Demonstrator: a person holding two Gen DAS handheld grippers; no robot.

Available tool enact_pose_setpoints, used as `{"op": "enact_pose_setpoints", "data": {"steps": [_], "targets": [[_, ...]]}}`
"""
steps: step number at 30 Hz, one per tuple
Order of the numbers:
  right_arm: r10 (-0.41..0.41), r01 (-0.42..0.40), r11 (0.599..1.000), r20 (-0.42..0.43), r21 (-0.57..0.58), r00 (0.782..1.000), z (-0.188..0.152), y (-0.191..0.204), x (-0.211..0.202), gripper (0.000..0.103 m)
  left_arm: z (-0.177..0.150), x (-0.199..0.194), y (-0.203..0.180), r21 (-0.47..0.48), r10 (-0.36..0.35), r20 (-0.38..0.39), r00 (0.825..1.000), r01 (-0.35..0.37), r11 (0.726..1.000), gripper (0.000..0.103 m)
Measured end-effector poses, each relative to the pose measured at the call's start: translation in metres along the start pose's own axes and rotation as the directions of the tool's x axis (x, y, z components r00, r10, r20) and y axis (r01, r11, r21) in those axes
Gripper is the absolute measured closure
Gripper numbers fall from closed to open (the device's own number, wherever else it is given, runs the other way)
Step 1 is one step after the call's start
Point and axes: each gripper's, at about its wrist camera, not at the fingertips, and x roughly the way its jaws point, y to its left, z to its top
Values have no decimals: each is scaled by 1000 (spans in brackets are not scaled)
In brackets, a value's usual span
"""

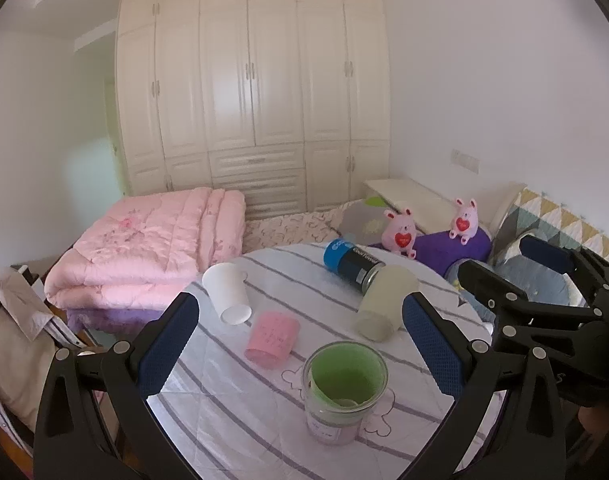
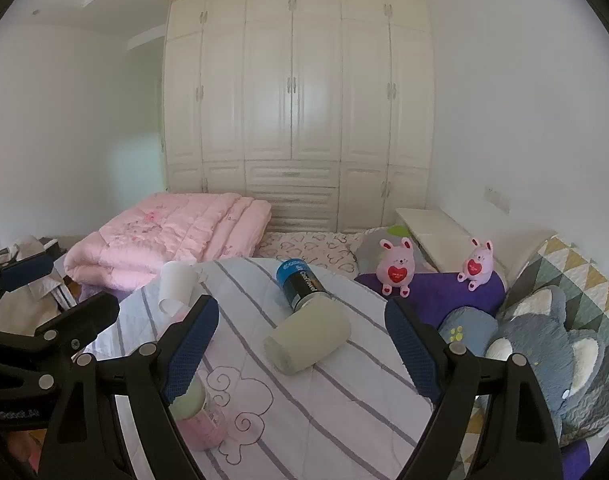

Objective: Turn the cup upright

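On the round striped table (image 1: 240, 408) several cups lie on their sides: a white paper cup (image 1: 227, 292), a pink cup (image 1: 272, 338) and a pale cream cup (image 1: 386, 304). The cream cup (image 2: 308, 338) lies between my right gripper's fingers in the right wrist view. A green cup stacked in a clear and a pink one (image 1: 342, 392) stands upright near the front. My left gripper (image 1: 300, 344) is open above the table, the upright stack between its fingers. My right gripper (image 2: 302, 352) is open and empty; it also shows in the left wrist view (image 1: 544, 284).
A blue and black can (image 1: 350, 262) lies on its side behind the cream cup. A bed with a folded pink quilt (image 1: 144, 248), two pink plush rabbits (image 1: 400, 234) and a grey plush (image 2: 552, 356) lies behind and to the right. A white wardrobe (image 1: 252, 80) fills the back wall.
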Motion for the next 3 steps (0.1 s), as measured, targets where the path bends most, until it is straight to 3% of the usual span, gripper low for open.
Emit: {"op": "enact_pose_setpoints", "data": {"steps": [3], "targets": [[0,0,1000,-19,1,1000,-2,1,3,16,0,2,3,-2,-5,-12,1000,5,1000,0]]}}
